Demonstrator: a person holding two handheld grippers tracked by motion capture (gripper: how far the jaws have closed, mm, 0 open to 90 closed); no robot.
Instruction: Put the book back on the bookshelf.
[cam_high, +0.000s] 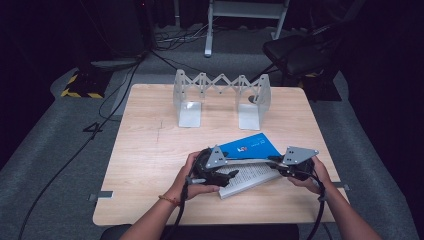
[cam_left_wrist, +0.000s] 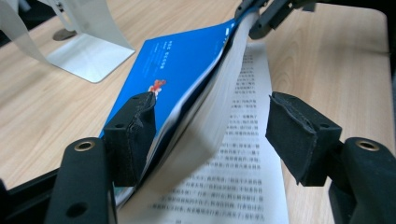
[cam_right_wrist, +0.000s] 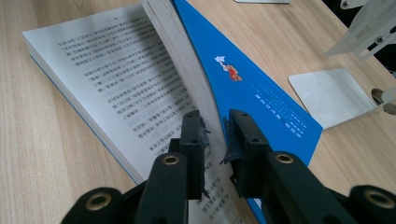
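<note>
Book lies open, blue cover lifted, printed pages showing.

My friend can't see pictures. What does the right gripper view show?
Two black tongs pinch a lifted bunch of pages with the blue cover of an open book, which lies on a wooden table. A printed page faces up, and a metal bookend stands beyond.
</note>
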